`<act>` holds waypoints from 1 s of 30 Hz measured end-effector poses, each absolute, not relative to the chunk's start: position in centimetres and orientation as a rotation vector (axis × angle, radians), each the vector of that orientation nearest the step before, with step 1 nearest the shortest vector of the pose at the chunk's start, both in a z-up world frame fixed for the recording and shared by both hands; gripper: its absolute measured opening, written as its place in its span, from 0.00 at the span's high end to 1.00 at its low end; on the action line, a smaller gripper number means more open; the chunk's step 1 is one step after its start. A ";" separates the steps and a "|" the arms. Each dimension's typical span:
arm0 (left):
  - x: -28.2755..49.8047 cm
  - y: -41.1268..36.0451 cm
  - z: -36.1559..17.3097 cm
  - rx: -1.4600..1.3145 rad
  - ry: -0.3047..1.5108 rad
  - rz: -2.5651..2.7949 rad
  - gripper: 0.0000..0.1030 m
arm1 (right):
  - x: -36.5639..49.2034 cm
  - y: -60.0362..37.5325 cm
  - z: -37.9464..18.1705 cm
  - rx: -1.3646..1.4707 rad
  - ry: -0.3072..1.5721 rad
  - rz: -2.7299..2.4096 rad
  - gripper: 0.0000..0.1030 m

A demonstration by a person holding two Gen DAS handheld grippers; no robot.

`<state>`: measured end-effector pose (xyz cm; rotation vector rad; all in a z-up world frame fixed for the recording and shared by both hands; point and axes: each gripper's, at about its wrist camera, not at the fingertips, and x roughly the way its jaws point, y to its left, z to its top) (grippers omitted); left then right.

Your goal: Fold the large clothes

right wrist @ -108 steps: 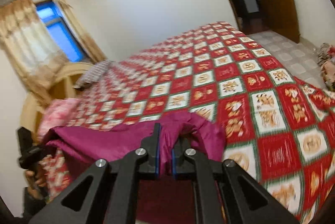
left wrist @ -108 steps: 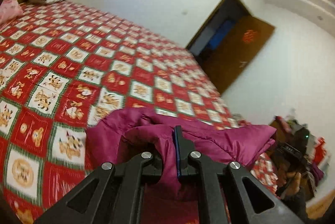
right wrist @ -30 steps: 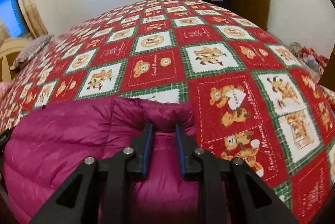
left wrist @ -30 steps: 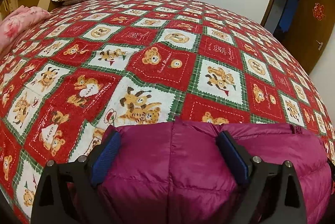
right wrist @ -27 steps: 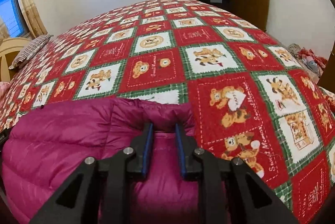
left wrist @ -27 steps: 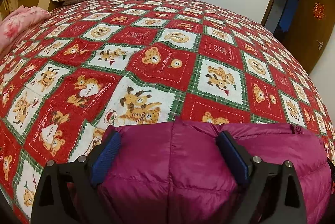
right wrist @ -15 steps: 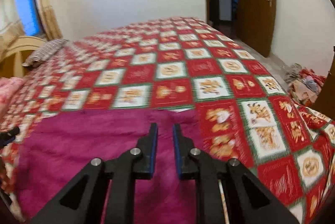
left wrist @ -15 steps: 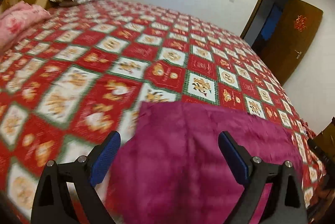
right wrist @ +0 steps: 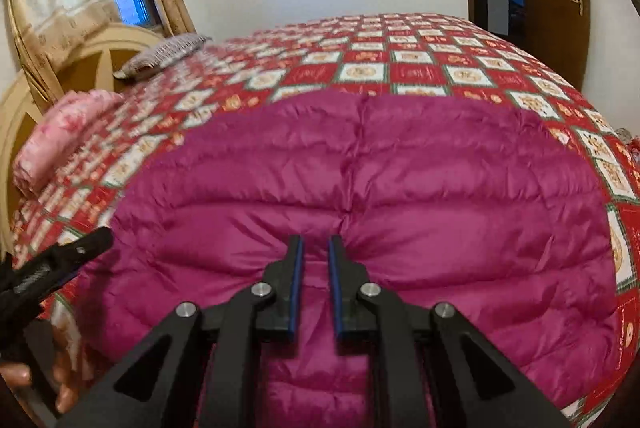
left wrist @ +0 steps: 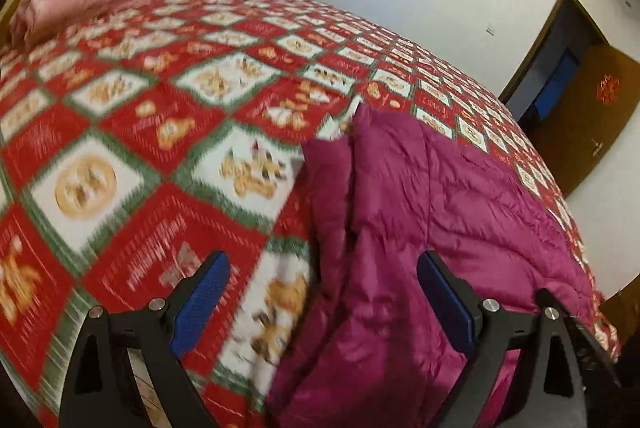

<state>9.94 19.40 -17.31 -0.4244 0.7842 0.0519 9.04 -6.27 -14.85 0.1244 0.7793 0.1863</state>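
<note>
In the left wrist view, the left gripper (left wrist: 322, 292) is wide open and holds nothing. The puffy purple jacket (left wrist: 432, 211) lies on the red bear-print bed cover (left wrist: 132, 115).

In the right wrist view, the right gripper (right wrist: 314, 268) is almost closed, pinching a jacket (right wrist: 360, 179) fold.

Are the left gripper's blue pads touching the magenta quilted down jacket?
Apart. The left wrist view shows the left gripper wide open, both pads clear above the magenta quilted down jacket.
</note>
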 end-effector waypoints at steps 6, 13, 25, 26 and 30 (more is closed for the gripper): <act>9.4 17.6 -18.4 -0.476 0.780 -0.005 0.08 | 9.2 -6.6 -16.4 0.134 0.809 0.180 0.87; 10.1 16.2 -18.4 -0.563 0.739 -0.096 0.10 | 9.1 -7.2 -17.2 0.195 0.807 0.198 0.87; 10.6 14.1 -12.6 -0.571 0.603 -0.328 0.85 | 9.3 -9.2 -17.5 0.398 0.862 0.269 0.88; 10.5 13.7 -12.0 -0.555 0.595 -0.341 0.85 | 9.2 -9.3 -17.5 0.425 0.873 0.278 0.88; 9.6 12.9 -10.1 -0.506 0.570 -0.391 0.86 | 8.8 -8.2 -17.6 0.522 0.917 0.334 0.88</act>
